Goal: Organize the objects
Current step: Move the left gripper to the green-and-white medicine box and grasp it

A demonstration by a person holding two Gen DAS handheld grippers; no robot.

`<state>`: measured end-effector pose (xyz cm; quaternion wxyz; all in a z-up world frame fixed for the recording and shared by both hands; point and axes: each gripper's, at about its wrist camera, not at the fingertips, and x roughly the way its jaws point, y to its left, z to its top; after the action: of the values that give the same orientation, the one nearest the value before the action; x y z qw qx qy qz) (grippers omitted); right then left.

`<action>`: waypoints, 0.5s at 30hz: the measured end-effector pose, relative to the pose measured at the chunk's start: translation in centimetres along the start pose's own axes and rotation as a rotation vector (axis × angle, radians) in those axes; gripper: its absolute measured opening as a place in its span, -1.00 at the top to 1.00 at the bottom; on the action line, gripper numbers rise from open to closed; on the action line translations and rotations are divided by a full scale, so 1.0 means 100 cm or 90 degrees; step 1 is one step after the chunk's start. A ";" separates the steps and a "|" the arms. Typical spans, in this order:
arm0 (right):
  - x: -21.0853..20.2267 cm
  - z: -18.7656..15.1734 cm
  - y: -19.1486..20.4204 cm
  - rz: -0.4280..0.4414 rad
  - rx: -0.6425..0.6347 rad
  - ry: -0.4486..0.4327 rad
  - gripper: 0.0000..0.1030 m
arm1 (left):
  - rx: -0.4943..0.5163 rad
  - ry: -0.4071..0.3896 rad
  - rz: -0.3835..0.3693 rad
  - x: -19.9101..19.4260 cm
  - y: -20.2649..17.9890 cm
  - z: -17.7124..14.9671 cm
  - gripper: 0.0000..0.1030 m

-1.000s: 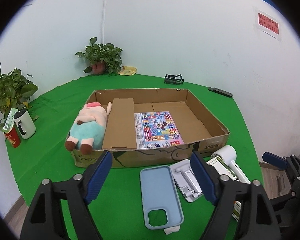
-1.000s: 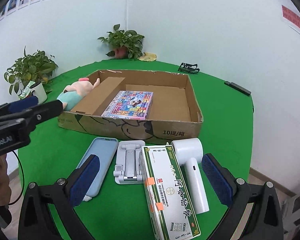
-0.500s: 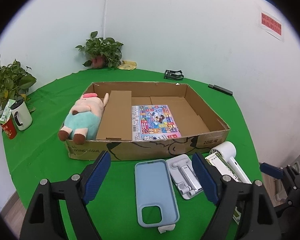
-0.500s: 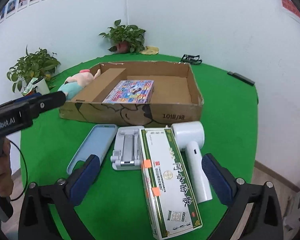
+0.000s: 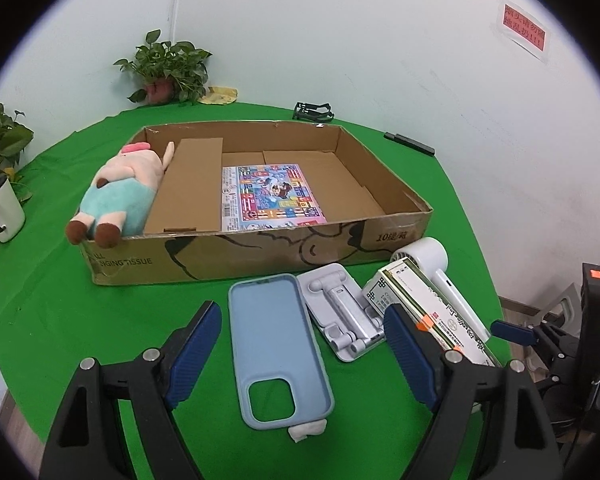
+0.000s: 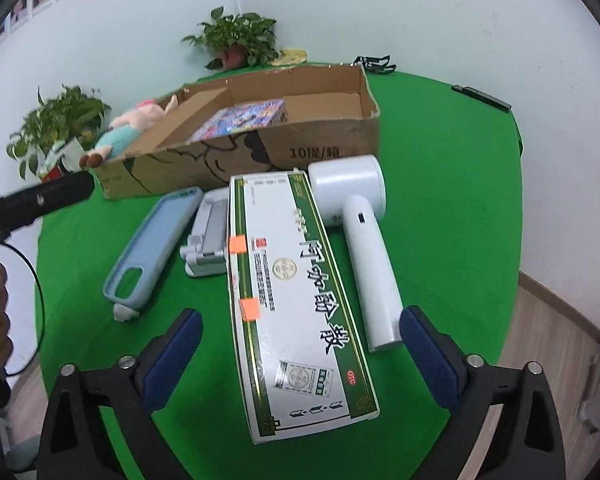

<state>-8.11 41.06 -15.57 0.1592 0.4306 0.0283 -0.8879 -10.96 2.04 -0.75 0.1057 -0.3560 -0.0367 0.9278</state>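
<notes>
A shallow cardboard box holds a plush pig at its left end, a cardboard flap and a colourful book. In front of it lie a blue phone case, a white folding stand, a white and green carton and a white handheld fan. My left gripper is open above the phone case. My right gripper is open, its fingers either side of the carton's near half.
The round table has a green cloth. A white mug and potted plants stand at the left and back. A black clip and a black bar lie behind the box. The table edge is close on the right.
Both grippers have moved forward and lower toward the items in front of the box. The right gripper now straddles the carton. Both stay open.
</notes>
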 end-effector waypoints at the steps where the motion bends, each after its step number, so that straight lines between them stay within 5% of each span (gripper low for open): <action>1: 0.002 -0.002 0.004 -0.003 -0.005 0.007 -0.74 | 0.000 0.002 -0.001 0.001 0.001 -0.001 -0.62; 5: 0.008 -0.006 0.020 0.014 -0.014 0.020 -0.44 | -0.010 0.010 0.002 0.003 0.007 -0.002 -0.62; 15: 0.017 -0.009 0.066 0.057 -0.049 0.024 -0.45 | -0.044 0.059 -0.062 0.011 0.019 -0.005 -0.62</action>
<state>-6.39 34.54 -16.90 0.2147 0.4415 0.0463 -0.8700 -11.74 0.42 -2.14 0.1398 -0.4001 -0.0812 0.9021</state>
